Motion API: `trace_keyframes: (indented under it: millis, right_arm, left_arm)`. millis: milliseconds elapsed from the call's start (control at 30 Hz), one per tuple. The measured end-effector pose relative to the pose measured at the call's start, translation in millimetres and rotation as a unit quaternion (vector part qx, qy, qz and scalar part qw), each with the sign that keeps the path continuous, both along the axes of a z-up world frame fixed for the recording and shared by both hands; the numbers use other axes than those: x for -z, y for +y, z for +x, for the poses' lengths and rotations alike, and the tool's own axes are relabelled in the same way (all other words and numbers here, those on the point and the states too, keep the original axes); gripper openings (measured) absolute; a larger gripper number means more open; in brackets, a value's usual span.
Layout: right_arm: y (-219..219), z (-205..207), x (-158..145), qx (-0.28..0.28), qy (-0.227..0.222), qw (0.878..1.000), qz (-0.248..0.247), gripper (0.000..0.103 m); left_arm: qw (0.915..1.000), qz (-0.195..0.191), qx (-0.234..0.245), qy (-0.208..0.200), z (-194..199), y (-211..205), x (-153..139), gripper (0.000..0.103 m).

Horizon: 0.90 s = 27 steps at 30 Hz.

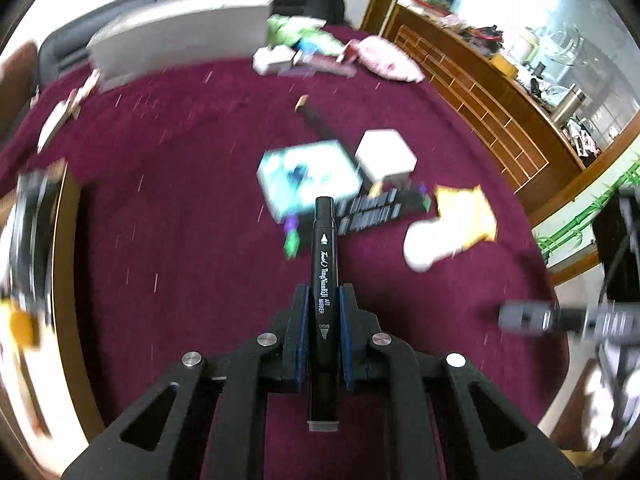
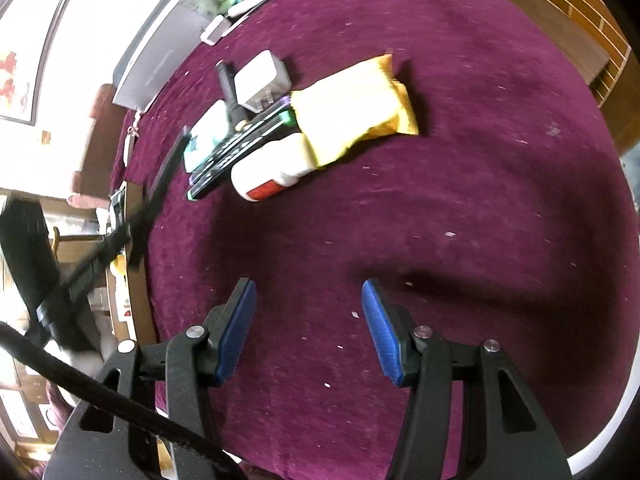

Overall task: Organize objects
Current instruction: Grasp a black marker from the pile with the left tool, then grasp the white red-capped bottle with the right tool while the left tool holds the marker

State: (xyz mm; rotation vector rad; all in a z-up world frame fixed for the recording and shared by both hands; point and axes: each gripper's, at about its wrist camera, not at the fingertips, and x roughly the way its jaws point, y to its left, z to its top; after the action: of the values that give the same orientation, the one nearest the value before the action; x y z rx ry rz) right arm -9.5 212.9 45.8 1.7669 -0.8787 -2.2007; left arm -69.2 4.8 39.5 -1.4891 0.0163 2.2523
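Left gripper (image 1: 323,312) was clamped on a black art marker (image 1: 325,264), its blue pads pressing both sides of the barrel low on its length. The marker pointed toward twelve o'clock in the left wrist view, its capped tip reaching toward the cluster of goods on the maroon tablecloth (image 1: 180,220). That view was smeared, so finer detail of the goods could not be confirmed.

The cluster lay between twelve and two o'clock of the marker tip. From the left: a pale printed box (image 1: 304,176), a white cube-shaped adapter (image 1: 386,154), a row of dark markers (image 1: 372,210) lying flat and touching one another, then a white bottle (image 1: 424,248) partly covered by a yellow packet (image 1: 466,212).

Right gripper (image 2: 308,328) stood open with nothing between its pads, hovering over bare cloth; the cluster sat at about eleven o'clock from it.

Assessment: the held marker appeared light, rigid and smooth-sided. A smooth plastic barrel could swivel or slide in the pads, so a hold nearer mid-barrel would probably be steadier than the present low one. It was judged not fragile. The likely destination was the row of markers; laying it parallel beside them would call for a low, level release to prevent rolling.
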Motion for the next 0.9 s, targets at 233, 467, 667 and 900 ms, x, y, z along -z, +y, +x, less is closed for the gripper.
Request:
trace_keyframes:
  millis: [233,467,667,900]
  right_arm:
    - [-14,-18,-3,-0.013,0.004,1.0,0.013,0.054]
    - [-29,-46,-22,-0.043,0.035,0.996,0.069,0.054]
    - [-62,-67,-36,-0.145,0.074,0.967,0.196,0.055]
    - [-97,-81,-25,-0.272,0.085,0.914,0.29,0.058]
  left_arm:
    - [0.9982,0.011,-0.029,-0.051,40,-24,37,0.011]
    - [0.9974,0.011,-0.045,-0.056,33,-18,38,0.012]
    - [0.9965,0.016,-0.057,-0.06,25,-18,39,0.012]
    - [0.9955,0.025,-0.064,-0.065,21,-19,39,0.017]
